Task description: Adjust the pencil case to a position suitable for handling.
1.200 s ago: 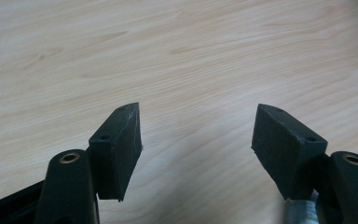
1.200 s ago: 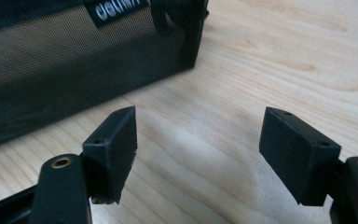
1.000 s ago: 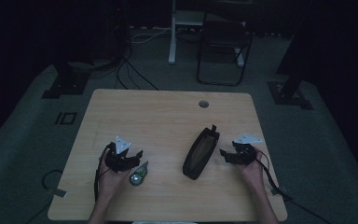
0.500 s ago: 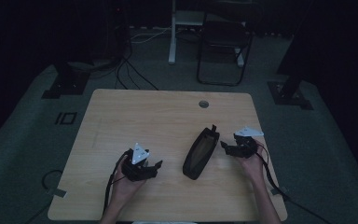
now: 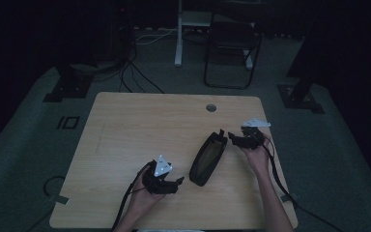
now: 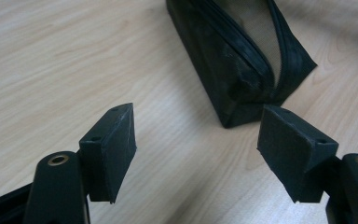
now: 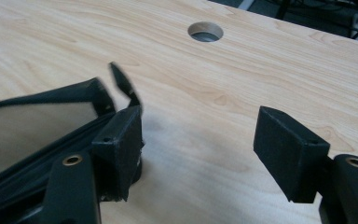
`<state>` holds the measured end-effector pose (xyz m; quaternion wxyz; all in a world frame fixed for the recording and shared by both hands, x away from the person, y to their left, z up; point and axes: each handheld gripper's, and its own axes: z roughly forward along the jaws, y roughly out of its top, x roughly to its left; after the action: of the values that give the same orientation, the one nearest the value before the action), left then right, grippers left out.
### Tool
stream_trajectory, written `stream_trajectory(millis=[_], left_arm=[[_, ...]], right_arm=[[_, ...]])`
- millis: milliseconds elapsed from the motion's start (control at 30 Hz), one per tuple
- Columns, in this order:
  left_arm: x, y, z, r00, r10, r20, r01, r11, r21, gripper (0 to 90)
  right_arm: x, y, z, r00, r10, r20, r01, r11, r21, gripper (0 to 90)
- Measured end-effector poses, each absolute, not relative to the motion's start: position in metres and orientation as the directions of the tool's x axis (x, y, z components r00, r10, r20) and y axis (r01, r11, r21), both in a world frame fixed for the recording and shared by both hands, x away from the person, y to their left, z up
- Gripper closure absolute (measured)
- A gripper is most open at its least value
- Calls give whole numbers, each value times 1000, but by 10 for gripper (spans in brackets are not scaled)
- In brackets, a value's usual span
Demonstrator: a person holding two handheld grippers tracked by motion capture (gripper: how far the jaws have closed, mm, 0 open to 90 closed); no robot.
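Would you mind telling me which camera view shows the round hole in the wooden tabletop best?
The right gripper view: the round hole sits large near the top, its rim and depth plain. The high view shows it as a small grey circle near the far edge of the wooden tabletop.

The black pouch (image 6: 242, 60) looks like matt woven cloth; the table (image 5: 140, 125) is smooth pale wood.
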<state>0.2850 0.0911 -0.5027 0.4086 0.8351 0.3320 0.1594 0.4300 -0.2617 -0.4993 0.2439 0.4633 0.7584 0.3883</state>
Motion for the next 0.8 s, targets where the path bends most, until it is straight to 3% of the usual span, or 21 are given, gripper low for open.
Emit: stream_trajectory(millis=[267,600,800], left_arm=[[281,72,-516,762,647,7,416,-499,760,270],[287,68,-526,734,678,35,441,-515,735,271],[289,77,-524,725,688,-4,457,-477,750,273]], right_arm=[[451,-258,-510,-456,889,37,561,255,787,325],[440,-254,-517,-534,845,40,549,310,776,313],[446,-258,-513,-475,879,36,560,271,783,314]])
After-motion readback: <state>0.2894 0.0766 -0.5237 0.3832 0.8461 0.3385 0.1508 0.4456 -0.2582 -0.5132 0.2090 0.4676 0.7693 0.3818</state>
